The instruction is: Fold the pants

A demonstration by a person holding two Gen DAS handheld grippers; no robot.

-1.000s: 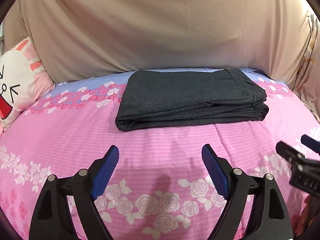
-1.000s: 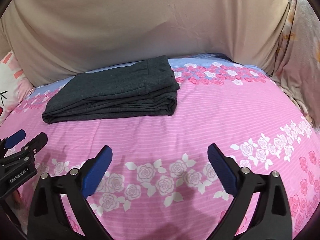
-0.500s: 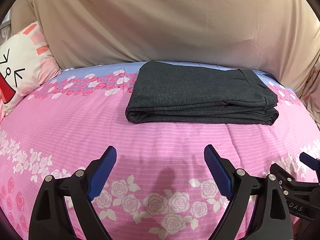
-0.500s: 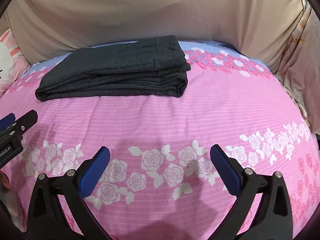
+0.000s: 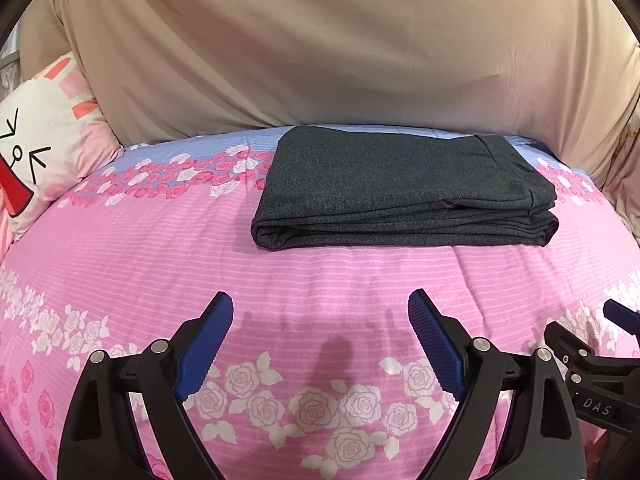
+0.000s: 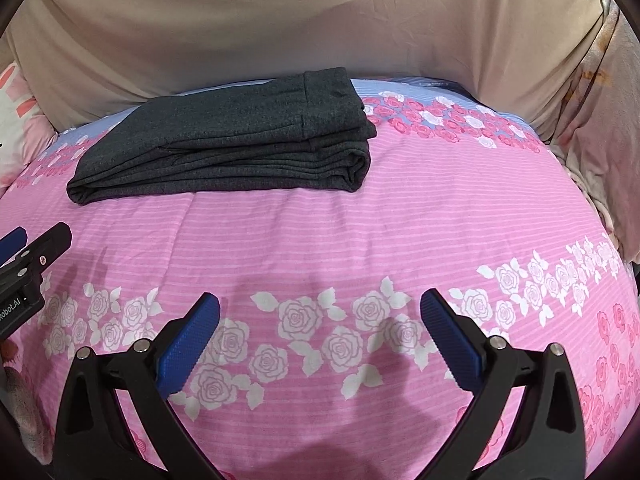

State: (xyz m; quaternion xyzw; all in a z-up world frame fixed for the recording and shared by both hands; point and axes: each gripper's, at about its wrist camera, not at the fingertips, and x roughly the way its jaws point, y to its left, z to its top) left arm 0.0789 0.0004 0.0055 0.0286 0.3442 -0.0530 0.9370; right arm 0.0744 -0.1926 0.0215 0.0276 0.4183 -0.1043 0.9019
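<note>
Left gripper (image 5: 320,344) and right gripper (image 6: 320,340) hover side by side, fingers apparently spread, empty.

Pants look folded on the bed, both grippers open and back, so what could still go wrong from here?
The pants lie in a stacked fold on a soft, domed quilt; the layers at the right end look loose and might slump or spring open. The left gripper and right gripper hang open just above the quilt, so a careless move could snag the cover and drag the stack.

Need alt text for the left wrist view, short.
Dark grey pants lie folded in a neat stack on a pink rose-print bedspread, beige fabric behind. The left tool hovers open and empty in front of them; a bunny pillow sits far left, the right tool at the right edge.
</note>
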